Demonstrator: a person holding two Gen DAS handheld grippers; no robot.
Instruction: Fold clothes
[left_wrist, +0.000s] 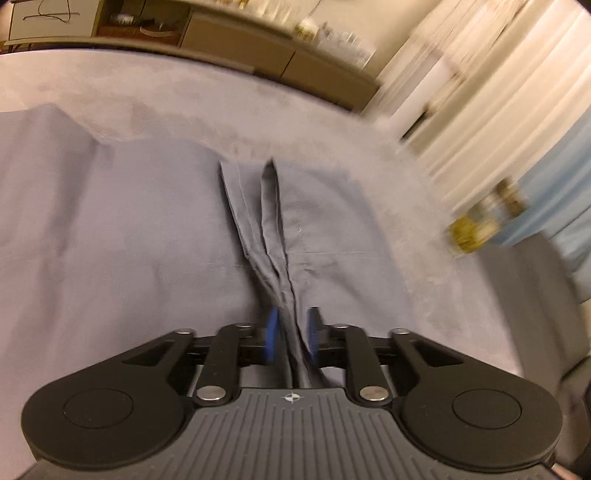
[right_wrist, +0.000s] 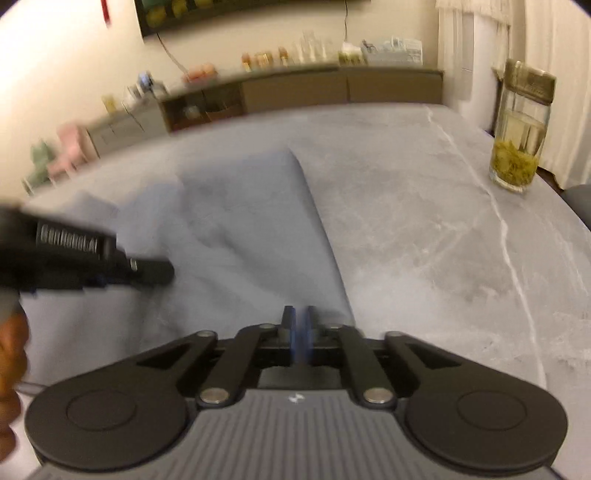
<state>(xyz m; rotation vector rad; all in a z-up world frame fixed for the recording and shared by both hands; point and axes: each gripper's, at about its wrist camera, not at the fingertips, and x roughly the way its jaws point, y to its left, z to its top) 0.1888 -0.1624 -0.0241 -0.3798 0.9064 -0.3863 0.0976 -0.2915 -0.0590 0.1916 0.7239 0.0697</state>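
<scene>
— Grey marble-look worktop (right_wrist: 424, 221), a sideboard (right_wrist: 332, 88) behind, a glass jar (right_wrist: 521, 136) at the far right edge. Where's the garment?

— The blue-grey garment (left_wrist: 129, 229) lies spread on the worktop. The left gripper (left_wrist: 291, 332) is clamped on a pinched ridge of it.

— And the right gripper (right_wrist: 298, 326)?

— Pads nearly together at the garment's near edge; blur hides whether cloth sits between them.

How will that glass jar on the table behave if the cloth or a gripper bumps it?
The jar is tall and narrow and stands upright, so it would probably tip rather than slide. It looks like glass holding liquid with leaves at the bottom, so likely fairly heavy, breakable, and apt to spill unless its lid seals. The table looks smooth, so a low nudge might just slide it.
</scene>
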